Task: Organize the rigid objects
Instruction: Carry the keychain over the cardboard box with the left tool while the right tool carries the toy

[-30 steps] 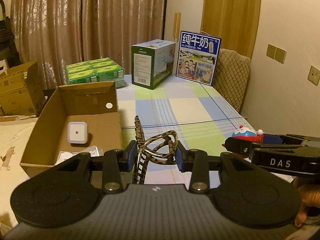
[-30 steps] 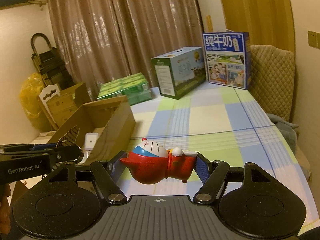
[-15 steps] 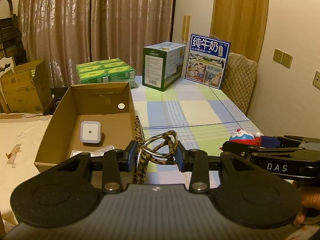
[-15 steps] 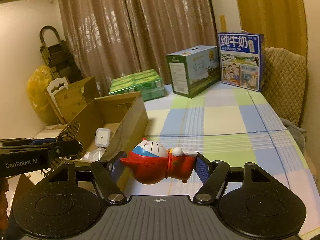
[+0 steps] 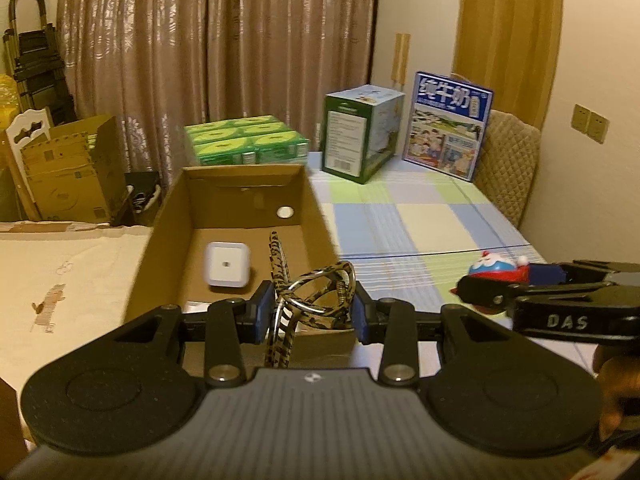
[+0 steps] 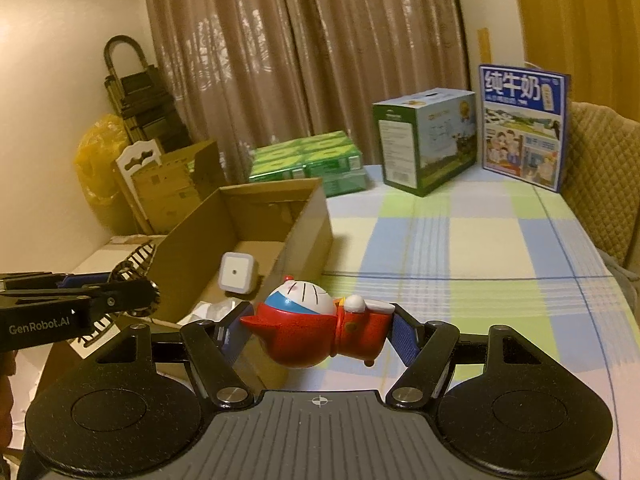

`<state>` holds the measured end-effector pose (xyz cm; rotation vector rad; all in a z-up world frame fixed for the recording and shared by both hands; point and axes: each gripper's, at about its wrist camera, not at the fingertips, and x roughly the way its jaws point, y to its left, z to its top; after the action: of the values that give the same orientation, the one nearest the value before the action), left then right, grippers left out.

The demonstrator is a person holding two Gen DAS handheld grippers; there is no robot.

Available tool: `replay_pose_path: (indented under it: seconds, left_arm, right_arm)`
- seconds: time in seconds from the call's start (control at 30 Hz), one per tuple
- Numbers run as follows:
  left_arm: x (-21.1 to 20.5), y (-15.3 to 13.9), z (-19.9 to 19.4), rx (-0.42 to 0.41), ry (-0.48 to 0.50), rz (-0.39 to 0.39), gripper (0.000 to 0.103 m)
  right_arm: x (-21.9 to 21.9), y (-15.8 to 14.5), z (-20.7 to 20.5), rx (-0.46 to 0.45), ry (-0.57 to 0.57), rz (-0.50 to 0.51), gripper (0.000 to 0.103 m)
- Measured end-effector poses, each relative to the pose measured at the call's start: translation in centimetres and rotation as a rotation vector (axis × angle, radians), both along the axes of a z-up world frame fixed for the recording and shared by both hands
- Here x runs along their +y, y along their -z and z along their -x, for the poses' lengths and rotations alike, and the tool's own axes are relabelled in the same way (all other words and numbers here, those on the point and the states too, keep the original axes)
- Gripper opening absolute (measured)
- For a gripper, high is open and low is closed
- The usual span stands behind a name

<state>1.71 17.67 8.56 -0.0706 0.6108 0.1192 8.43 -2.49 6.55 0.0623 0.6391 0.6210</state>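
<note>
Hiding behind the box wall [image 6: 308, 232]: its contents.

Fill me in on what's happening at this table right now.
A person holds a gripper in each hand. The left gripper is shut on a leopard-print hair claw; the right gripper is shut on a red and blue cartoon figurine. Both hover near the open cardboard box, where a white square device already lies.
</note>
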Motion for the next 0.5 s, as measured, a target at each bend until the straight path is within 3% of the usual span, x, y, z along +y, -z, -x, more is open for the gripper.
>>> replay_pose_path:
  seconds: [0.5]
  left_arm:
    - [10.0,0.3,-4.1,0.038,-0.07,-0.062,0.034]
  right_arm:
    - [8.4,-0.2,-5.9,0.011,-0.124,0.005,0.068]
